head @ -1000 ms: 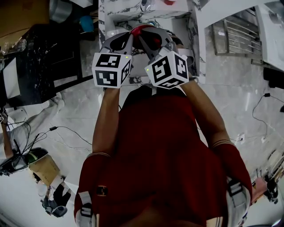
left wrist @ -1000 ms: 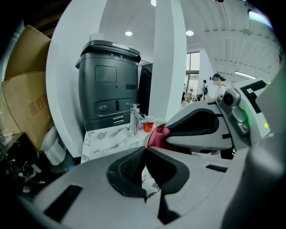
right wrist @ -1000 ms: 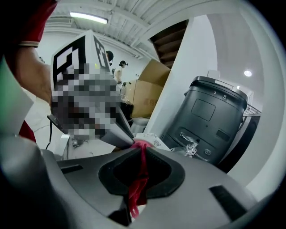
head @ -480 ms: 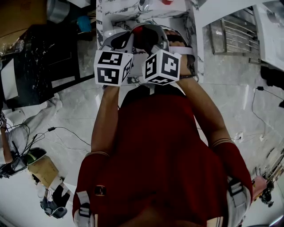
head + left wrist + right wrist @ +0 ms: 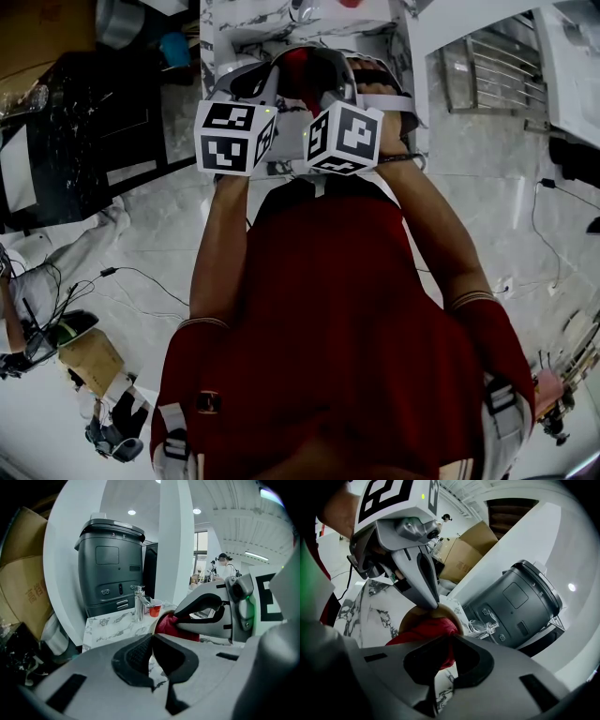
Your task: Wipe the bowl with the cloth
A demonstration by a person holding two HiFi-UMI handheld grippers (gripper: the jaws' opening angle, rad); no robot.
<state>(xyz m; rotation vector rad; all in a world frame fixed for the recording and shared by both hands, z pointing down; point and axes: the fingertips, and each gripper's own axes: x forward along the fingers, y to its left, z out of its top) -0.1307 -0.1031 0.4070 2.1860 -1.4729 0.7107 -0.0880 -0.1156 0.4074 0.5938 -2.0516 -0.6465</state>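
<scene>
Bowl point(image 5: 411, 616) and cloth point(image 5: 431, 629) were already together, so the wiping itself was, by my reading, the step in hand and not yet finished.

The counter point(image 5: 223, 33), a narrow marble top at the upper middle of the head view, had edges close on its left and right, with floor beyond. A dark grey machine point(image 5: 110, 569) stood at its back, upper left in the left gripper view.

At the centre of the right gripper view the tan bowl lay just beyond the right gripper point(image 5: 451, 639). Whether it rested on the counter or hung above it I could not tell. The left gripper point(image 5: 152, 637) had its fingers point(image 5: 133, 656) closed nearly tight on the bowl's far rim. The red cloth was bunched inside the bowl, pinched between the right fingers point(image 5: 471, 660), which were barely apart.

Next the cloth would need sweeping round the inner wall while the left grip stayed firm. The grippers were nearly touching, so only short strokes would fit. A tap point(image 5: 138, 603) and a small red cup point(image 5: 155, 607) stood near behind.
</scene>
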